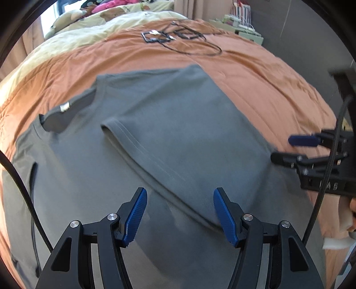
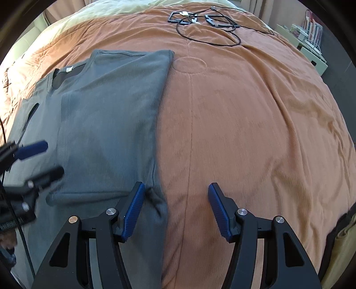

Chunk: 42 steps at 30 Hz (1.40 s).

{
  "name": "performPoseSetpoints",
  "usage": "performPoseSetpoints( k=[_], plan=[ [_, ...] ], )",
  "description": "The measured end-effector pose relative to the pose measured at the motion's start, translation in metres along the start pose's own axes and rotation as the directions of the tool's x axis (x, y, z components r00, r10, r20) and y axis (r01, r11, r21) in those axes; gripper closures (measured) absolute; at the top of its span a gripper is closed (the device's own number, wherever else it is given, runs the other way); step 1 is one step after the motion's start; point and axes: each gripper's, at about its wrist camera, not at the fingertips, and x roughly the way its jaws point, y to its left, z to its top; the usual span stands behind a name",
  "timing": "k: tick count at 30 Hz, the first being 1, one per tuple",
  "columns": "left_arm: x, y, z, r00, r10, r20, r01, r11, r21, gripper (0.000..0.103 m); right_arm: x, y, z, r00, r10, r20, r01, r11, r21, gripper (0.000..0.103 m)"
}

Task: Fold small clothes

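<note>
Both tools (image 1: 180,213) (image 2: 175,209) spread above T-shirt (image 1: 169,124)

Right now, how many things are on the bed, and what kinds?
Grey t-shirt: 1
Black square frames: 2
Black cable: 1
Total: 4, all lying on the orange blanket.

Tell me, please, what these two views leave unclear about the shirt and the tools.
- Shirt hem: cut off by the bottom edge in both views, behind the tool bodies.
- Label at the collar: too small to read, left view.
- Left tool: motion-blurred in the right view.
- Right tool: blurred at the left view's edge.
</note>
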Motion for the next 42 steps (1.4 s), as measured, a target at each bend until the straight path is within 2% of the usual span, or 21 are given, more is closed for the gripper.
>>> performPoseSetpoints(
  k=[3, 7, 12, 14, 15, 17, 19, 20, 21, 23, 27, 29, 33, 36, 39, 42],
  plan=[
    [0.001, -0.009, -0.012, 1.000, -0.006, -0.028, 0.006, 1.000, 0.010, 0.039, -0.003, -0.001, -0.009, 1.000, -0.029, -0.012, 0.029, 0.999, 0.014, 0.046],
    [-0.007, -0.012, -0.024, 0.999, -0.010, -0.044, 0.010, 1.000, 0.004, 0.039, -0.025, -0.006, -0.023, 1.000, 0.018, 0.019, -0.019, 0.999, 0.045, 0.046],
    [-0.045, -0.006, -0.036, 1.000, -0.024, -0.017, 0.023, 0.999, -0.031, 0.039, -0.071, -0.011, -0.044, 0.996, 0.054, 0.067, -0.058, 0.996, 0.066, 0.046],
    [-0.062, -0.002, -0.044, 0.999, -0.032, -0.007, 0.032, 0.998, -0.046, 0.039, -0.094, -0.013, -0.057, 0.993, 0.072, 0.094, -0.079, 0.994, 0.077, 0.034],
    [-0.073, 0.001, -0.048, 0.999, -0.035, 0.000, 0.035, 0.998, -0.054, 0.039, -0.105, -0.014, -0.065, 0.991, 0.077, 0.107, -0.086, 0.993, 0.082, 0.023],
    [-0.094, 0.005, -0.058, 0.999, -0.043, 0.020, 0.045, 0.997, -0.070, 0.038, -0.131, -0.015, -0.080, 0.987, 0.075, 0.140, -0.089, 0.992, 0.092, 0.020],
    [-0.120, 0.010, -0.071, 0.998, -0.048, 0.044, 0.052, 0.994, -0.095, 0.025, -0.150, -0.015, -0.093, 0.984, 0.080, 0.158, -0.097, 0.990, 0.099, 0.017],
    [-0.131, 0.012, -0.076, 0.997, -0.045, 0.056, 0.051, 0.993, -0.104, 0.013, -0.164, -0.014, -0.102, 0.981, 0.082, 0.175, -0.100, 0.990, 0.098, 0.015],
    [-0.143, 0.014, -0.082, 0.997, -0.038, 0.074, 0.047, 0.993, -0.111, 0.007, -0.178, -0.013, -0.112, 0.978, 0.079, 0.191, -0.099, 0.991, 0.095, 0.012],
    [-0.171, 0.016, -0.095, 0.993, -0.028, 0.118, 0.042, 0.992, -0.120, 0.005, -0.198, -0.011, -0.127, 0.974, 0.085, 0.209, -0.107, 0.990, 0.092, 0.008],
    [-0.226, 0.023, -0.122, 0.982, -0.022, 0.190, 0.052, 0.987, -0.154, 0.005, -0.238, -0.005, -0.163, 0.967, 0.085, 0.242, -0.109, 0.990, 0.086, 0.007],
    [-0.256, 0.026, -0.139, 0.970, 0.008, 0.244, 0.031, 0.987, -0.157, 0.005, -0.255, -0.004, -0.179, 0.965, 0.077, 0.251, -0.101, 0.991, 0.084, 0.007],
    [-0.302, 0.035, -0.167, 0.954, 0.056, 0.295, 0.002, 0.982, -0.191, 0.005, -0.283, 0.001, -0.206, 0.958, 0.070, 0.279, -0.099, 0.991, 0.090, 0.007],
    [-0.330, 0.044, -0.188, 0.945, 0.064, 0.320, 0.006, 0.977, -0.214, 0.005, -0.311, 0.008, -0.233, 0.945, 0.054, 0.322, -0.083, 0.994, 0.077, 0.007],
    [-0.360, 0.053, -0.214, 0.923, 0.124, 0.364, -0.035, 0.970, -0.242, 0.005, -0.329, 0.015, -0.255, 0.932, 0.063, 0.358, -0.084, 0.996, 0.042, 0.007],
    [-0.380, 0.063, -0.235, 0.911, 0.153, 0.383, -0.049, 0.962, -0.268, 0.005, -0.345, 0.022, -0.279, 0.914, 0.054, 0.402, -0.063, 0.998, 0.008, 0.007]
  ],
)
